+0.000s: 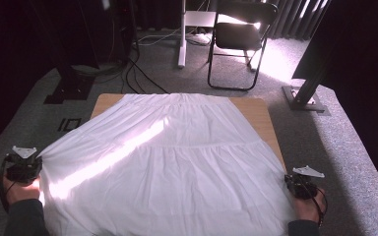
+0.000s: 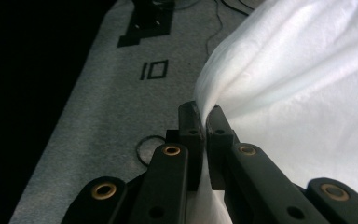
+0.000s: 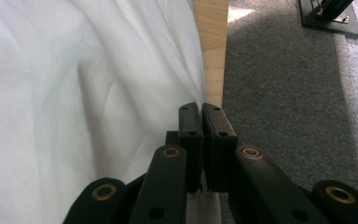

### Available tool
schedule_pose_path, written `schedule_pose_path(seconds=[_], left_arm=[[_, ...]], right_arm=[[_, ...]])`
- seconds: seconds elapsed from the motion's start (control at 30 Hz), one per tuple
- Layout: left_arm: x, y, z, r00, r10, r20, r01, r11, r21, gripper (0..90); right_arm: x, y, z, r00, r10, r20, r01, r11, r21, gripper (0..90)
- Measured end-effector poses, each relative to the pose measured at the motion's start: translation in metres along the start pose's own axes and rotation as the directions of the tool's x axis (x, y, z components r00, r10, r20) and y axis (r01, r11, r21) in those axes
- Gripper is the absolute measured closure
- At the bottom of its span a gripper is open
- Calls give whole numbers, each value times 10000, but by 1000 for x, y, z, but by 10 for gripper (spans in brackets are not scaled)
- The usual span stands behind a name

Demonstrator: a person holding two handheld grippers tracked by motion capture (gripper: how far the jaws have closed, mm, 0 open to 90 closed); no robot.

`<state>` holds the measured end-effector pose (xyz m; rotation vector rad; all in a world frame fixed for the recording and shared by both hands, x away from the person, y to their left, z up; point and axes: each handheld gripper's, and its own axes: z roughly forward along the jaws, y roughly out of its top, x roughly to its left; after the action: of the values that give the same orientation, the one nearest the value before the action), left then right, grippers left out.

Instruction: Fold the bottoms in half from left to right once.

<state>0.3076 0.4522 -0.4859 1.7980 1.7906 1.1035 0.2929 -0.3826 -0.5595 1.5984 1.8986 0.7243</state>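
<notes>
Black jaws hide the white cloth's (image 3: 74, 93) pinched edge

cloth (image 1: 177, 162): plain white | table (image 1: 258, 115): light wood | carpet (image 1: 334, 147): speckled grey

No readable text, labels, brand names or numbers in any view. Closest thing: a black marking on the grey carpet (image 2: 98, 93), seen in the left gripper view. It is a short bar next to a hollow rectangle (image 2: 154, 70), which looks a bit like "10", but I can't tell whether it is a numeral or just a floor plate or tape outline. The same mark (image 1: 69, 124) shows in the high view, left of the table, too small to read. No print visible on the white cloth (image 1: 177, 162).
</notes>
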Motion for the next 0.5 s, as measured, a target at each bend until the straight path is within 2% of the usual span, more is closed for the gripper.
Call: schedule_pose_path(seconds=[0.07,0.13,0.2,0.27,0.3,0.33,0.43,0.5], left_arm=[[-3,6,-6,10000,9,-5,-9,9998,-202,889],[-7,12,-16,9997,75,234,-62,9986,-530,889],[-9,19,-29,9957,-77,920,166,9951,-972,888],[-14,26,-45,9831,-38,1829,327,9873,-1552,888],[-16,29,-50,9784,21,2068,336,9851,-1689,888],[-20,33,-57,9704,139,2413,328,9815,-1888,888],[-36,49,-78,9424,626,3285,235,9675,-2519,887],[-51,61,-92,9154,1057,3883,158,9547,-2972,887]], right_arm=[[1,0,0,10000,-41,-10,41,10000,-18,865],[3,0,0,9999,-147,-36,147,9999,-69,863],[4,0,0,9998,-219,-43,218,9997,-102,860],[5,0,0,9998,-198,-60,197,9998,-105,849],[4,0,0,9998,-182,-85,181,9998,-116,845],[4,-1,0,9998,-178,-93,177,9998,-131,843],[5,-1,0,9999,-142,-95,140,9998,-159,842],[5,-1,0,9999,-145,-87,143,9998,-169,842]])
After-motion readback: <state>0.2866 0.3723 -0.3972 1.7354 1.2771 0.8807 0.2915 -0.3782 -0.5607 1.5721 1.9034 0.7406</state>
